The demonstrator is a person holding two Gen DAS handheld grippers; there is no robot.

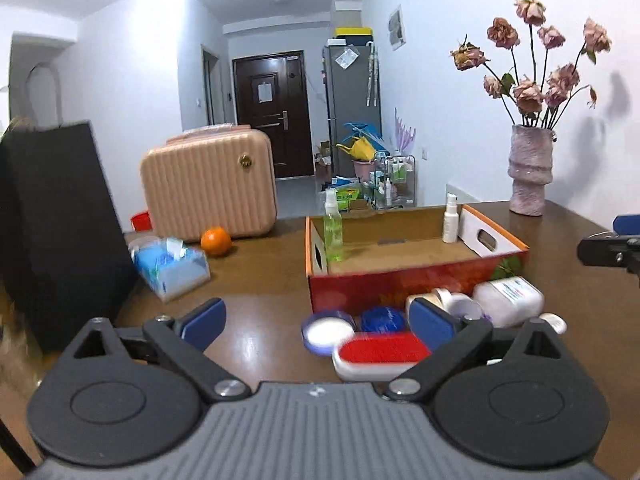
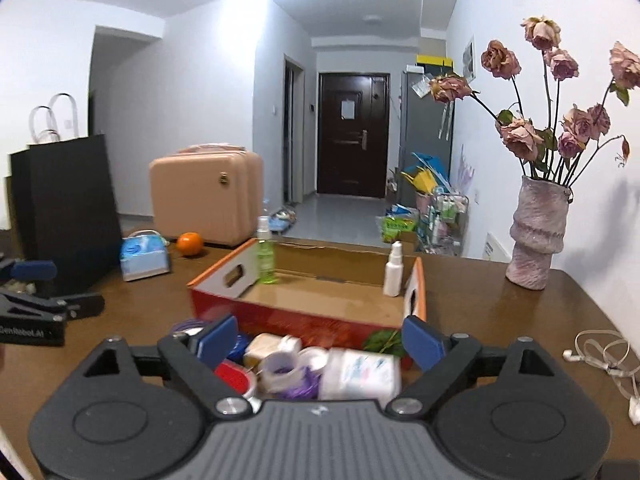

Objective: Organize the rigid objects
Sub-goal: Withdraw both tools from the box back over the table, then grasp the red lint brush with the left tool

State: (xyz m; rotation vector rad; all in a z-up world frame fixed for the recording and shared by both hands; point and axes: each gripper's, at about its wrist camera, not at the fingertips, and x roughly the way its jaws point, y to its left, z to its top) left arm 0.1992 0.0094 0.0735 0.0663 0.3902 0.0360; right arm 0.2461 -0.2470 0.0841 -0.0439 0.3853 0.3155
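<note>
Both grippers, left and right, hold their jaws spread wide with nothing clamped. Just beyond them, jars, a red brush and a white bottle cluster on the counter against the near wall of the cardboard box. Inside stand a green spray bottle, far left, and a white spray bottle, far right.

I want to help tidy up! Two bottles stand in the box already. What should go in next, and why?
Probably lower the right hand-held gripper, which is open and empty, onto the white bottle lying just below it. That bottle lies outside the box, in the pile at its near wall.
</note>
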